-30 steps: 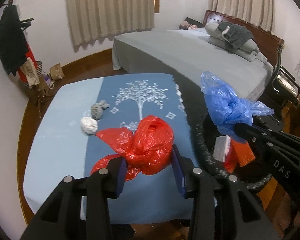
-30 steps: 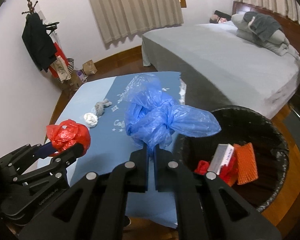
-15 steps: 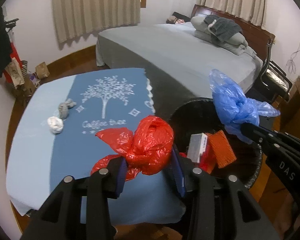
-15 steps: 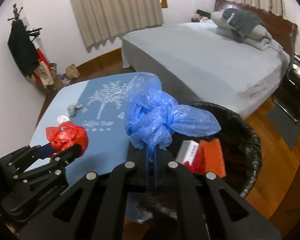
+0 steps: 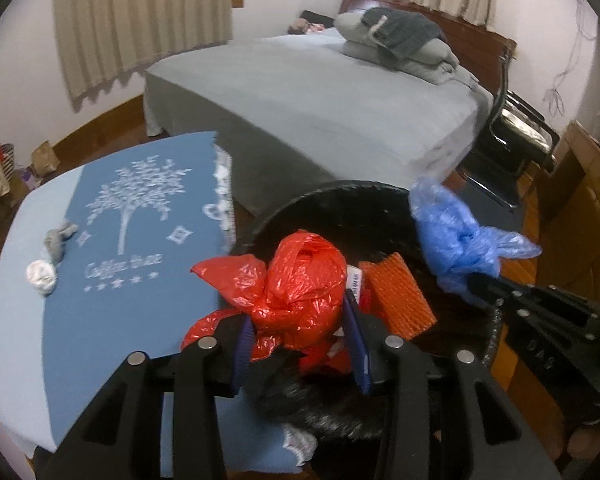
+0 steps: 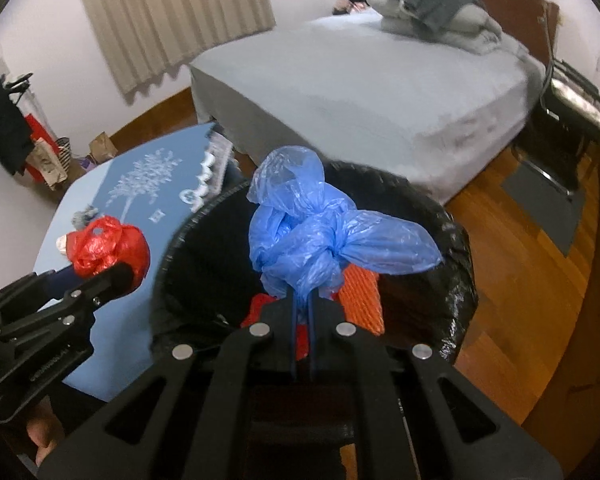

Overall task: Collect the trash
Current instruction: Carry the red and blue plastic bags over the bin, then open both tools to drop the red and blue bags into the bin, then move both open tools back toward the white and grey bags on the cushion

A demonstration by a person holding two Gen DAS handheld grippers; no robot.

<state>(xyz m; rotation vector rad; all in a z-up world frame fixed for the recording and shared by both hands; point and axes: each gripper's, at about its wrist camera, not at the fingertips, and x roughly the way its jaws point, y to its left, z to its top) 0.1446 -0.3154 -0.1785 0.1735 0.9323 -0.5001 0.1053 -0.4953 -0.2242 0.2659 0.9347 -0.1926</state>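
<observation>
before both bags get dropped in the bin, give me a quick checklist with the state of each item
1. Red bag held by left gripper: ok, pinched between the blue-padded fingers.
2. Blue bag held by right gripper: ok, fingers shut on its lower end.
3. Blue bag over the bin: ok, it hangs above the opening.
4. Red bag over the bin: cannot tell; the right wrist view puts it near the rim by the table.
5. Room in the bin: ok, only an orange mesh piece and a few small items show.
6. Table trash left: not ok, a white wad and grey wad remain.
</observation>
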